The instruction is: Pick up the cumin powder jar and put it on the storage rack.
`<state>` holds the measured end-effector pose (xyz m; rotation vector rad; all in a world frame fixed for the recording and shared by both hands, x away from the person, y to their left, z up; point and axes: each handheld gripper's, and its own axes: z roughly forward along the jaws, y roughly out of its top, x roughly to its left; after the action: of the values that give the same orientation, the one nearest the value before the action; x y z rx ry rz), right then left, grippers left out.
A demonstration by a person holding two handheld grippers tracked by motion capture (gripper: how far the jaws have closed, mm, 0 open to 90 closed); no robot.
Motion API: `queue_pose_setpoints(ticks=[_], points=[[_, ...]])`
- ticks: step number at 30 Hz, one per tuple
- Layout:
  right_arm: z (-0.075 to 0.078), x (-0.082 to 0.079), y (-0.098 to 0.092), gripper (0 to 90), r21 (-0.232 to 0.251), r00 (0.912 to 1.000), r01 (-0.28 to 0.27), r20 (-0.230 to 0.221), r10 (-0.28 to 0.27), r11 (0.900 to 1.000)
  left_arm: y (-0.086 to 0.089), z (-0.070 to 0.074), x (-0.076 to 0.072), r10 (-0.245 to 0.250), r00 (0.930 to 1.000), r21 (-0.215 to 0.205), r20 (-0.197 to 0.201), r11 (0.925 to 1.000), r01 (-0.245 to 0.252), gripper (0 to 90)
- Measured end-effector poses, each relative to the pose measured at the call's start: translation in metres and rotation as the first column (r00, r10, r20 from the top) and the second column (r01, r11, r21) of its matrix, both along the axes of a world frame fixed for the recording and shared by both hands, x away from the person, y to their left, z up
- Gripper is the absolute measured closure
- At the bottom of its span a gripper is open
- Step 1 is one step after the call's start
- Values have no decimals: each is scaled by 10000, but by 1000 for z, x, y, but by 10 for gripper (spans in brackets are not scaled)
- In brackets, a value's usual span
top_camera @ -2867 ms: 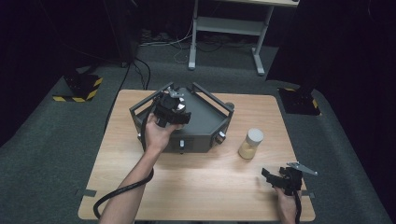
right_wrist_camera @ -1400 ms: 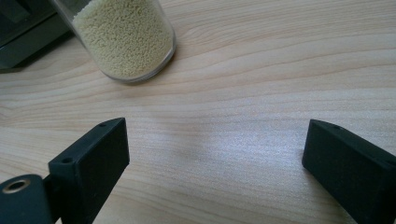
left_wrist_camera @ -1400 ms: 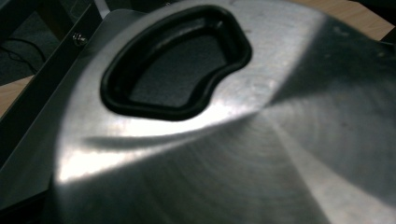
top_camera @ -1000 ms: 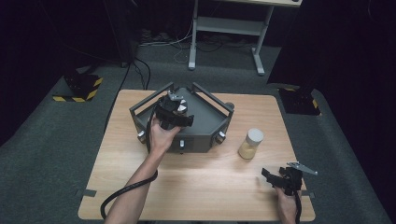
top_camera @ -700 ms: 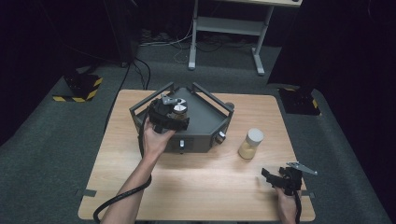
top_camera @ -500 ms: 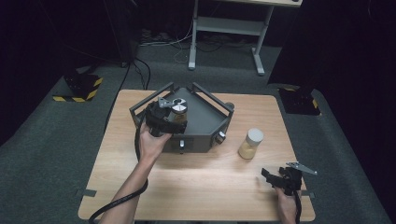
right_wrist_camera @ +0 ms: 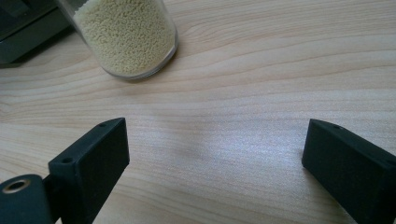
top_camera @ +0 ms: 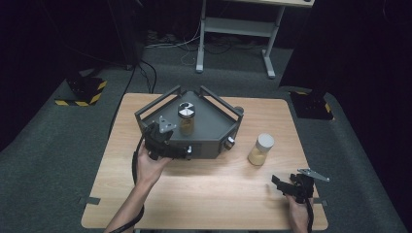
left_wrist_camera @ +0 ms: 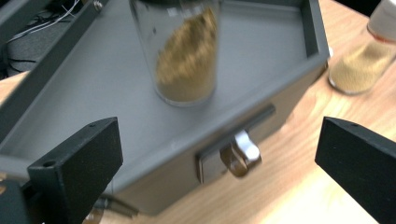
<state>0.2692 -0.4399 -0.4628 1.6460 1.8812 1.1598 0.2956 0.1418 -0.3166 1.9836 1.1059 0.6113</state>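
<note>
Wooden bench carrying grey tray at frame centre | brown-filled jar now standing in tray, released | left gripper backing toward lower left, jaws having just been opening, spread, nothing between | second jar waiting right of tray | right gripper idling, jaws spread.

Bench brightly lit from above against a dark room, my left view smeared by motion blur on the jar, my right view sharp, soft sheen on wood, jaws crisp
</note>
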Motion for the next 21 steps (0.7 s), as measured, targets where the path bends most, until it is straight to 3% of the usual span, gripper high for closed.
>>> queue_pose_setpoints(ticks=[6, 12, 14, 15, 21], points=[[0, 0, 1, 67, -26, 10000, 30, 10, -30, 10000, 5, -19, -20, -128, 9999, 89, 65, 9999, 128, 8], [0, -1, 2, 67, -90, 10000, 54, 5, -54, 9999, 11, -50, -33, -131, 9997, -163, -200, 9998, 128, 9], [1, 0, 2, 67, -116, 10000, 48, 4, -48, 9999, 11, -60, -35, -26, 9993, -398, -372, 9992, 11, 9], [1, 0, 2, 67, -123, 10000, 48, 2, -48, 9999, 11, -64, -35, -61, 9992, -224, -397, 9997, 52, 9], [1, 0, 3, 67, -152, 10000, 43, 7, -43, 9999, 8, -91, -29, 146, 9951, -164, -982, 9997, -163, 7]])
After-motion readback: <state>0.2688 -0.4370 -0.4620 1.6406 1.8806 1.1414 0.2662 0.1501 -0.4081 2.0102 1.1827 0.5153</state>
